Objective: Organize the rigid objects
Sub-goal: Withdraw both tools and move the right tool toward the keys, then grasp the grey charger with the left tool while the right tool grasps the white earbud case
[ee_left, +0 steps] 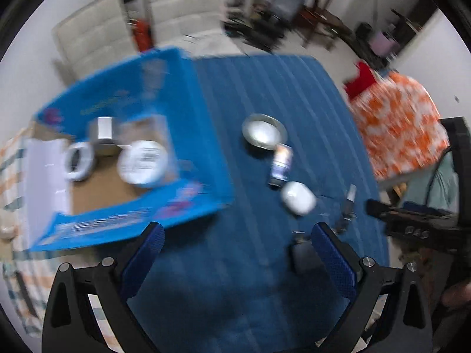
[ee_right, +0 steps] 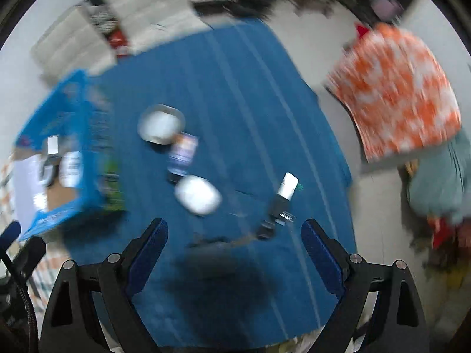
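Evidently both tools, the left tool and the right tool, hang empty with jaws spread wide over the table, ready to pick. Loose items, a bowl, a can and a white case, lie mid-frame awaiting sorting into the blue box at left.

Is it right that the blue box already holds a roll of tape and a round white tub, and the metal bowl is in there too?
Not quite. The metal bowl is outside the blue box, on the blue cloth. The roll of tape and round white tub are inside, per the left wrist view.
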Demonstrator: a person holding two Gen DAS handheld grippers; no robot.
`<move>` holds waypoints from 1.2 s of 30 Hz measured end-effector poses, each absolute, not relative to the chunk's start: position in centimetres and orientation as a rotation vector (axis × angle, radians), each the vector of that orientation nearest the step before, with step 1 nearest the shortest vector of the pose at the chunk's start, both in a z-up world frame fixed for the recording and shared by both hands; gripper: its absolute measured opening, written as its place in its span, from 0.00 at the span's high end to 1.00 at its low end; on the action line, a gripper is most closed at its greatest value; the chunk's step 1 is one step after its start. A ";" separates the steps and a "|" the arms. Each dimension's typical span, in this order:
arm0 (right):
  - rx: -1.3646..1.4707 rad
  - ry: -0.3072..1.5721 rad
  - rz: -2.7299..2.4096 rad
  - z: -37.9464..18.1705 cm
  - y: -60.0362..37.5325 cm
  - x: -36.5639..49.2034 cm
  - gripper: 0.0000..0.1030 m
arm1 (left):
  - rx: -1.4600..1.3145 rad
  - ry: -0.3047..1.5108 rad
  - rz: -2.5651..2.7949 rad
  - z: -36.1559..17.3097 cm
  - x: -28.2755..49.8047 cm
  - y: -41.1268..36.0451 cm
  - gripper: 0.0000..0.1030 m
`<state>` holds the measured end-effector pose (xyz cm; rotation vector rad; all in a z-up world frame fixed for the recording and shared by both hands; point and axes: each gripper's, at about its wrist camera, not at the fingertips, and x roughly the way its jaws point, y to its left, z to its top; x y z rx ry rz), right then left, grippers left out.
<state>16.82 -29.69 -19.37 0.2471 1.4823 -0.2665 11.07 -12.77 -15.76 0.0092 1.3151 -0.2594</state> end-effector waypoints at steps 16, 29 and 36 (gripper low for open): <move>0.392 1.595 -0.364 -27.8 -39.4 11.4 0.18 | 0.138 1.628 -0.351 -29.5 8.7 -25.0 0.32; 0.152 1.537 -0.055 -28.7 -29.5 17.6 0.18 | -0.075 1.583 -0.061 -29.1 6.3 -13.9 0.38; 0.001 1.537 0.041 -31.3 -22.8 21.6 0.20 | -0.209 1.585 0.018 -29.9 5.8 -9.6 0.36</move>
